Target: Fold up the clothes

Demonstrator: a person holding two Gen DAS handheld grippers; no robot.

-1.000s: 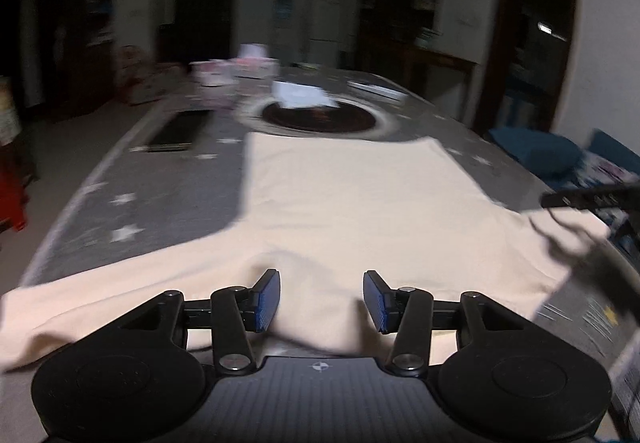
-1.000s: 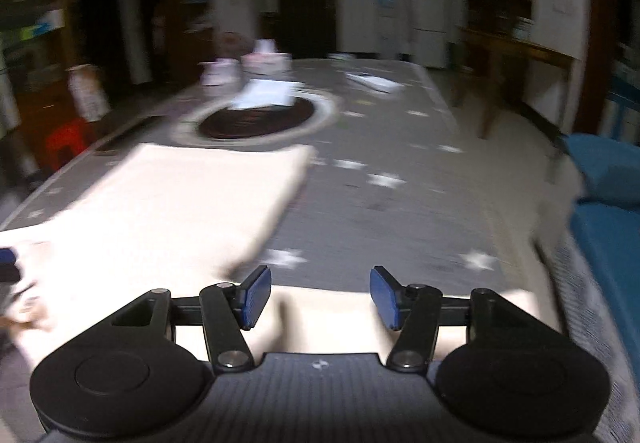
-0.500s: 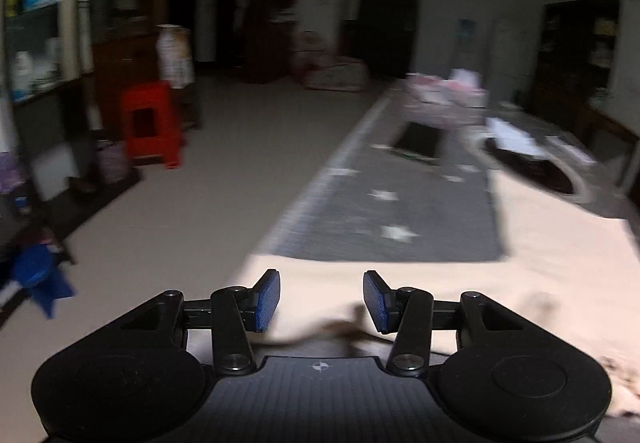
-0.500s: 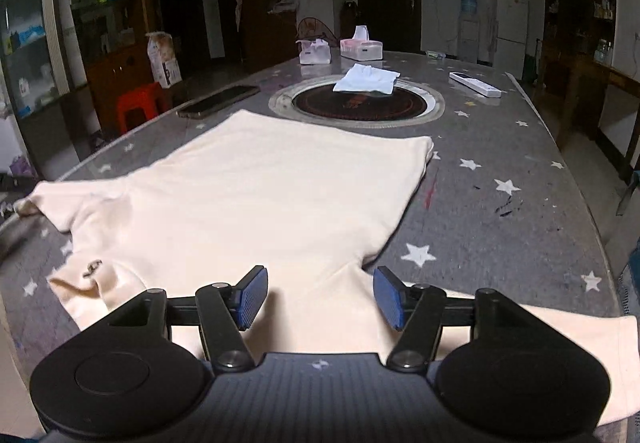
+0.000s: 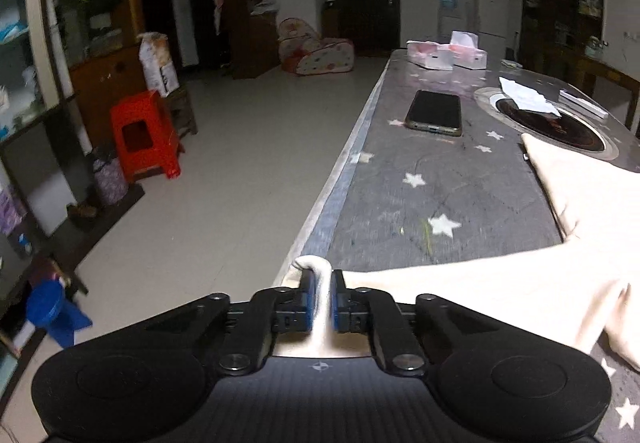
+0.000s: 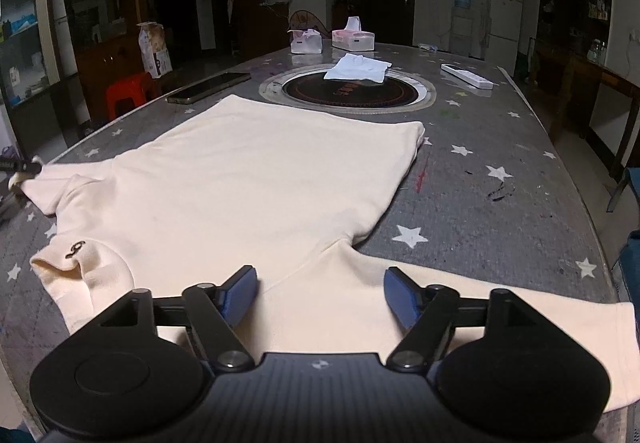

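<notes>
A cream T-shirt (image 6: 256,179) lies spread flat on the grey star-patterned table (image 6: 500,243), its hem toward the round hotplate. In the left wrist view my left gripper (image 5: 320,283) is shut on the end of the shirt's left sleeve (image 5: 460,287) at the table's left edge, cloth pinched between the blue pads. That gripper shows in the right wrist view as a dark tip (image 6: 18,165) at the sleeve end. My right gripper (image 6: 320,291) hovers over the right sleeve (image 6: 520,319), its jaws opening wide, with cloth below them and nothing pressed between the pads.
A phone (image 5: 434,117) lies near the table's left edge. Beyond the shirt are a round hotplate (image 6: 348,89) with a white folded cloth (image 6: 358,69), two tissue boxes (image 6: 332,39) and a white remote (image 6: 466,76). A red stool (image 5: 142,133) stands on the floor left.
My left gripper swung left from over the shirt body to the left sleeve end and shut on it. My right gripper's jaws spread wider over the right sleeve.
</notes>
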